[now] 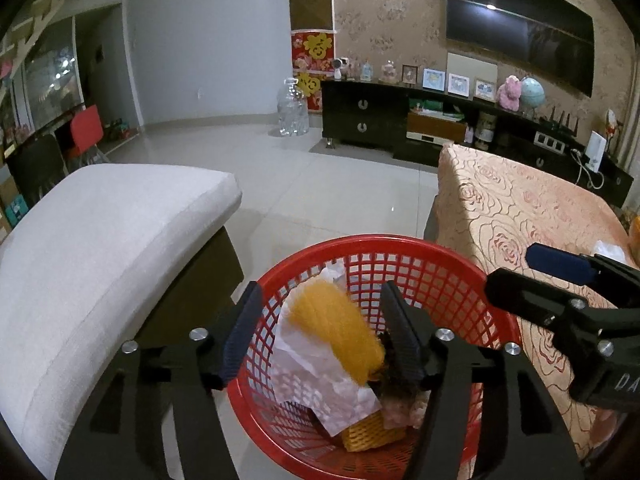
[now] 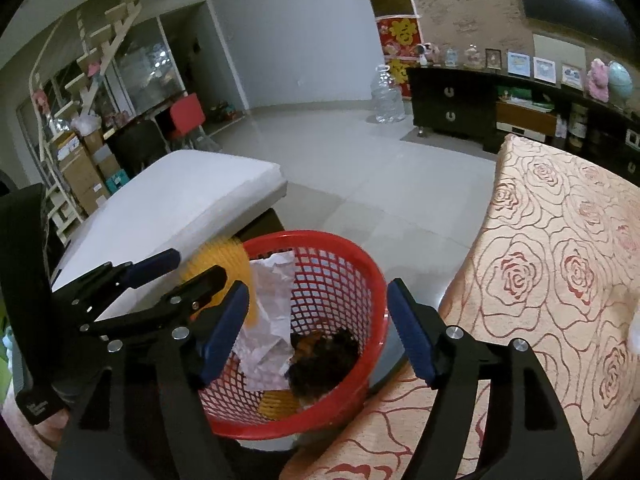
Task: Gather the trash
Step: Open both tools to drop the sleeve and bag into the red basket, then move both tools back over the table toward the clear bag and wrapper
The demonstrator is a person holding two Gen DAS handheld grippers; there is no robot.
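A red mesh basket [image 1: 432, 268] stands on the floor between a white seat and a table; it also shows in the right wrist view [image 2: 340, 276]. My left gripper [image 1: 320, 332] is open above the basket. A blurred yellow foam net [image 1: 336, 328] is between its fingers, apart from both, over crumpled white paper [image 1: 316, 380]. The net shows blurred in the right wrist view [image 2: 228, 264] beside my left gripper [image 2: 188, 268]. The basket also holds dark scraps [image 2: 324, 356] and another yellow net [image 1: 372, 436]. My right gripper [image 2: 316, 332] is open and empty over the basket's rim; it shows in the left wrist view [image 1: 524, 268].
A white cushioned seat [image 1: 100, 248] is left of the basket. A table with a rose-patterned cloth [image 2: 560, 280] is on the right, with a white tissue [image 1: 608, 250] on it. A dark TV cabinet [image 1: 400, 116] and a large water bottle [image 1: 294, 108] stand beyond the tiled floor.
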